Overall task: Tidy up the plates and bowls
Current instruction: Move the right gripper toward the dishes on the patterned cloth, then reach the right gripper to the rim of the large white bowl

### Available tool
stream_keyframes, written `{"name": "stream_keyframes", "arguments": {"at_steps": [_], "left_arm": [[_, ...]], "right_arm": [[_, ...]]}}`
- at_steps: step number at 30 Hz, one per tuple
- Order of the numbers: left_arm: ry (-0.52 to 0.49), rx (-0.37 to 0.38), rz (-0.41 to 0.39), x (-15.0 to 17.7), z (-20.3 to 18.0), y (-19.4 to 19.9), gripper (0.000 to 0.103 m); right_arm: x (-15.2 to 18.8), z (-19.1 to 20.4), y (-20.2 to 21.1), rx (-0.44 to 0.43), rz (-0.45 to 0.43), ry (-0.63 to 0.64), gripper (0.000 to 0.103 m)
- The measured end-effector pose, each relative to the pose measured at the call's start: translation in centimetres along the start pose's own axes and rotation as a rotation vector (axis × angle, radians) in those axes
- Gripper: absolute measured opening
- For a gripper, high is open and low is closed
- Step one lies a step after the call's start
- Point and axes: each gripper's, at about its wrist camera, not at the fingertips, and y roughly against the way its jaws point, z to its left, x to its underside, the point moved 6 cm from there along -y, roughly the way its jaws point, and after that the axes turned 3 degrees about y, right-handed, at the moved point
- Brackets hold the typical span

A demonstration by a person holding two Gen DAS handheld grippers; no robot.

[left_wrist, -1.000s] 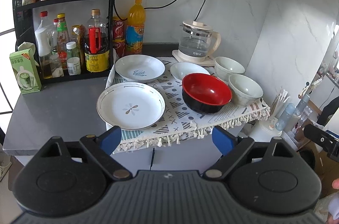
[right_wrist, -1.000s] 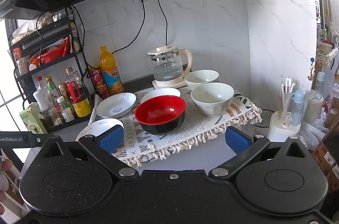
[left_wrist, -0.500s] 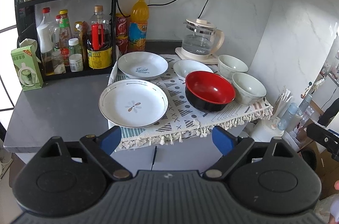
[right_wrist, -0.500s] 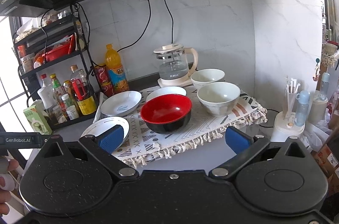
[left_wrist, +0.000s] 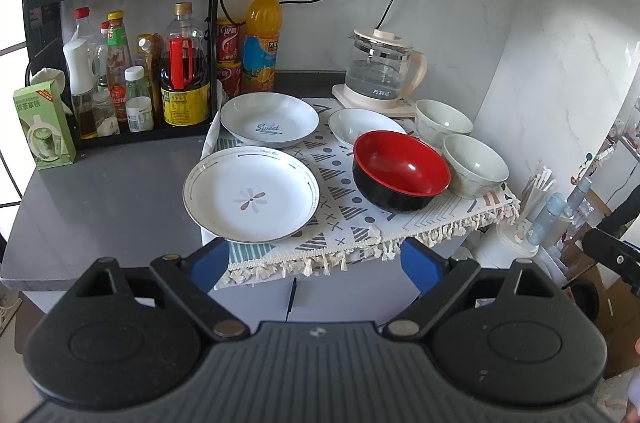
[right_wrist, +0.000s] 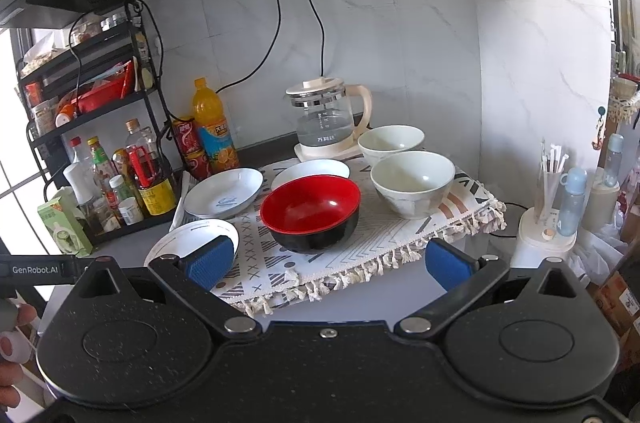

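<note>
On a patterned cloth (left_wrist: 352, 223) lie a flower plate (left_wrist: 251, 194), a plate with blue writing (left_wrist: 269, 119), a small white dish (left_wrist: 362, 123), a red-and-black bowl (left_wrist: 400, 170) and two pale bowls (left_wrist: 474, 165) (left_wrist: 442, 117). My left gripper (left_wrist: 314, 267) hangs open in front of the counter edge, holding nothing. The right gripper (right_wrist: 327, 261) is open too, short of the red-and-black bowl (right_wrist: 311, 211). From the right wrist I also see the pale bowls (right_wrist: 412, 181) (right_wrist: 390, 139) and the plates (right_wrist: 224, 191) (right_wrist: 188, 237).
A black rack (left_wrist: 120, 63) of bottles and jars stands at the back left, with a green carton (left_wrist: 42, 125) beside it. An orange drink bottle (left_wrist: 260, 39) and a glass kettle (left_wrist: 380, 69) stand by the wall. A holder with straws and bottles (right_wrist: 552, 211) sits right of the counter.
Both views have crept slightly closer and shifted a little; the dishes have not moved and both grippers stay open.
</note>
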Motion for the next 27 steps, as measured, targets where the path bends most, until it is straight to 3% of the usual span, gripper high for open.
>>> {"name": "stream_keyframes", "arguments": {"at_steps": [14, 27], "left_arm": [[-0.001, 0.001, 0.013, -1.4, -0.6, -2.7, 0.091], [0.009, -0.014, 0.063, -3.5, -1.9, -7.8, 0.091]], "right_arm": [[-0.6, -0.8, -2.9, 0.004, 0.023, -0.001, 0.103], [-2.3, -2.5, -8.2, -0.002, 0.067, 0.007, 0.103]]}}
